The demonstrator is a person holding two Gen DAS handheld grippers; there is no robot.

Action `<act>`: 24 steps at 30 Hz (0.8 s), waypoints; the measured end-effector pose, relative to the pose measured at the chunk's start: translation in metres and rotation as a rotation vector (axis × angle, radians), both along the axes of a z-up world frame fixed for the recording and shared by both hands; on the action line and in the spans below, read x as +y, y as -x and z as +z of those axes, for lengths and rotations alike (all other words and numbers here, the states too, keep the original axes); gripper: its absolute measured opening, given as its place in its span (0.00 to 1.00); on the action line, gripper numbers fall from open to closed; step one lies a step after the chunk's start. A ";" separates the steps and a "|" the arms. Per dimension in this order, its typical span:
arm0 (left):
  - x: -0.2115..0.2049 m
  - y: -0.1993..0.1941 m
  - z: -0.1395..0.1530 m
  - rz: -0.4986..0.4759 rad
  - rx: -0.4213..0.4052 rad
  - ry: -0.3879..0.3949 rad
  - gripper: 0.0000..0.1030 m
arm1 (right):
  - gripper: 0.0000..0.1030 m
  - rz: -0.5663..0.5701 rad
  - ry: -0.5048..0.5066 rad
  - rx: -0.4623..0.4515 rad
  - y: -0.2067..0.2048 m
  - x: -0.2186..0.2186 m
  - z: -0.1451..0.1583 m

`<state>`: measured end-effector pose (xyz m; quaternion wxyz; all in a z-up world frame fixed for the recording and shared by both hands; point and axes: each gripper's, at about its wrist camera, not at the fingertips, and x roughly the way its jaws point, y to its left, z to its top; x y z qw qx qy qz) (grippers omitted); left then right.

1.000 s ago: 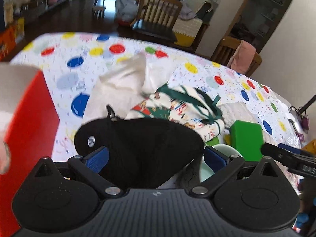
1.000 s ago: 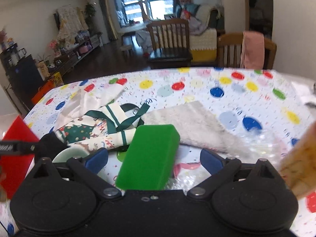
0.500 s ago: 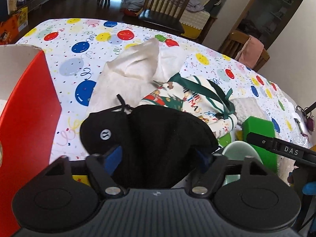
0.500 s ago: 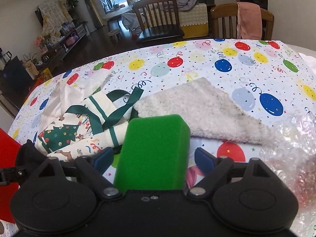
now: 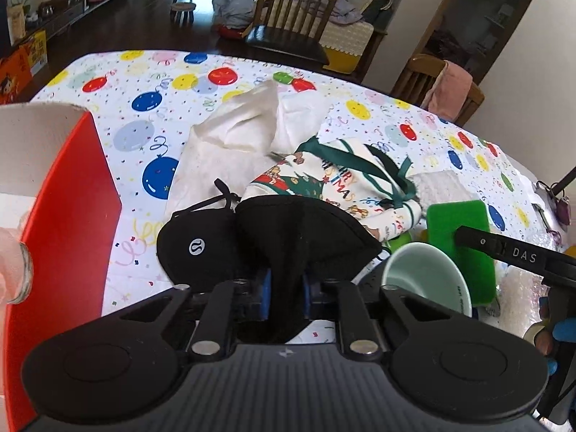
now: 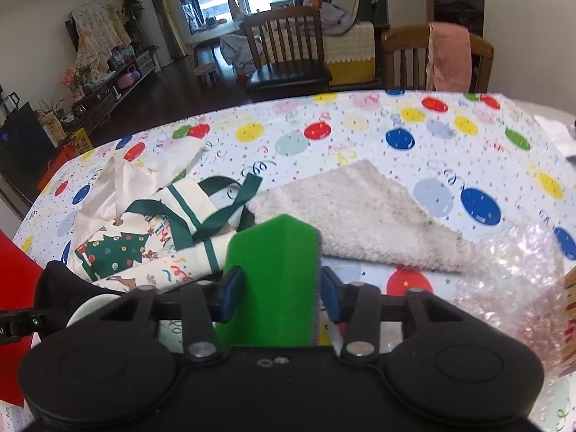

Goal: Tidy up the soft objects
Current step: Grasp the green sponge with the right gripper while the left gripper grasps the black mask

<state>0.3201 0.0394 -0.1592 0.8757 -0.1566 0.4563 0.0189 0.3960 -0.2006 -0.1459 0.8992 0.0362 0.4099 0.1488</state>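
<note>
My left gripper [image 5: 286, 293] is shut on a black cloth mask [image 5: 295, 237] with a small white logo, near the table's front edge. My right gripper [image 6: 280, 289] is shut on a green sponge [image 6: 273, 280], which also shows in the left wrist view [image 5: 457, 226]. A Christmas-print tote bag with green straps [image 5: 334, 187] [image 6: 144, 237], a cream cloth [image 5: 230, 144] and a fluffy white towel [image 6: 360, 216] lie on the balloon-print tablecloth [image 6: 396, 136].
A red box [image 5: 68, 223] stands at the left, also seen in the right wrist view [image 6: 14, 270]. A pale green cup [image 5: 428, 280] sits by the mask. Bubble wrap [image 6: 514, 270] lies at the right. Wooden chairs [image 6: 288, 54] stand beyond the table.
Both grippers have closed: the left one on the black mask, the right one on the green sponge. Both were open a second ago.
</note>
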 end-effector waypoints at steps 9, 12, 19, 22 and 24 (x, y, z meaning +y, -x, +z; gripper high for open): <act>-0.003 0.017 0.026 -0.027 -0.056 -0.004 0.09 | 0.33 0.021 0.003 -0.109 0.023 0.001 0.031; -0.007 0.023 0.032 -0.053 -0.081 -0.034 0.08 | 0.33 0.027 -0.013 -0.139 0.033 -0.001 0.045; 0.003 0.038 0.055 -0.053 -0.117 0.010 0.07 | 0.33 0.028 -0.073 -0.195 0.062 -0.014 0.082; 0.008 0.045 0.069 -0.062 -0.135 0.027 0.06 | 0.33 0.038 -0.092 -0.214 0.075 -0.017 0.099; 0.011 0.050 0.078 -0.072 -0.154 0.029 0.06 | 0.33 0.050 -0.105 -0.227 0.083 -0.018 0.109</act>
